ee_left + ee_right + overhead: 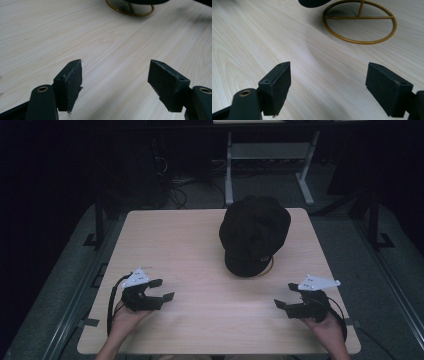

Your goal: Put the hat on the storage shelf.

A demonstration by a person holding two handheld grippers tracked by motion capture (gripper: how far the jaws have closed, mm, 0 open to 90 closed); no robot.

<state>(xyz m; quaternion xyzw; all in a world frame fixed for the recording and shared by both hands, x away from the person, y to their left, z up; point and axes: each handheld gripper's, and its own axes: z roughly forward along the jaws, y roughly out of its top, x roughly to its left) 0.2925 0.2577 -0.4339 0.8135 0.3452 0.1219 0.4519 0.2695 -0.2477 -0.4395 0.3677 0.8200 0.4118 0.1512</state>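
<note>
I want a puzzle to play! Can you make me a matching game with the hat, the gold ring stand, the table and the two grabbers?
Things:
1. hat
2. ring stand
3. table
4. left gripper and right gripper

Descriptions:
A. light wood
B. gold metal, circular
C. black, sitting on top of the stand
D. open, holding nothing

Pairs: 1-C, 2-B, 3-A, 4-D
</note>
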